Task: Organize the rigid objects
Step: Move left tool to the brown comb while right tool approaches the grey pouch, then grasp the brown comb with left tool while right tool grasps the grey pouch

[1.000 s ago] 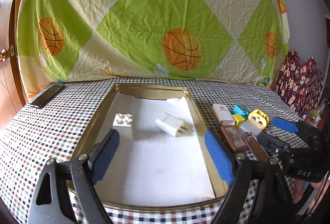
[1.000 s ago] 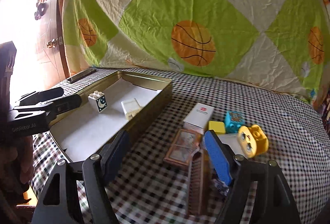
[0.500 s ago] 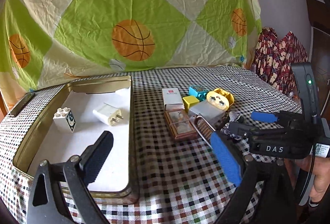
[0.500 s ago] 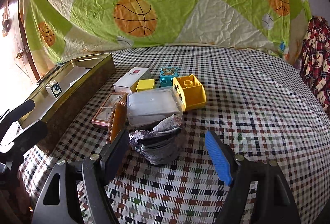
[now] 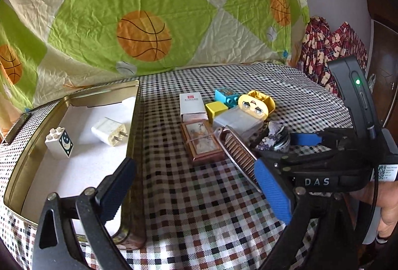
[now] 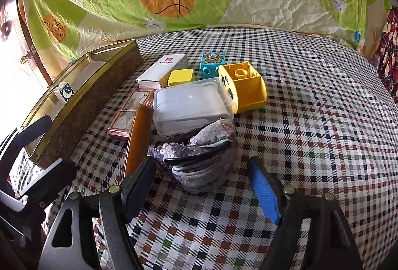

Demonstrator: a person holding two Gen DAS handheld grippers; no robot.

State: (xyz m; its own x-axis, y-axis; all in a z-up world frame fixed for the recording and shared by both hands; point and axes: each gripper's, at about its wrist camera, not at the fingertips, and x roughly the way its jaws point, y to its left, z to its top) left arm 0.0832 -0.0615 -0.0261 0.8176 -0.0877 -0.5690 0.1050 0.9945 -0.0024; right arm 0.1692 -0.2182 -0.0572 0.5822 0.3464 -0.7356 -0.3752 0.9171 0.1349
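Checkered tablecloth (image 6: 311, 101) is seen under a gold tin (image 5: 74, 101), where a white block (image 5: 59, 143) and charger (image 5: 109, 132) lie, with loose items clustered just right of it. Left gripper (image 5: 196, 189) is angled downward over the tin's right wall, jaws wide, nothing held. Right gripper (image 6: 201, 185) is pitched down at a sequined pouch (image 6: 199, 155), jaws apart, pouch not pressed.

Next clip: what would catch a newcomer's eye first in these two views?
Probably the basketball-print sheet hung behind the checked table. Next, the heap of small things at mid-table, topped by a yellow toy block with cartoon eyes, and the gold tin at its left holding a white charger plug and a white brick.
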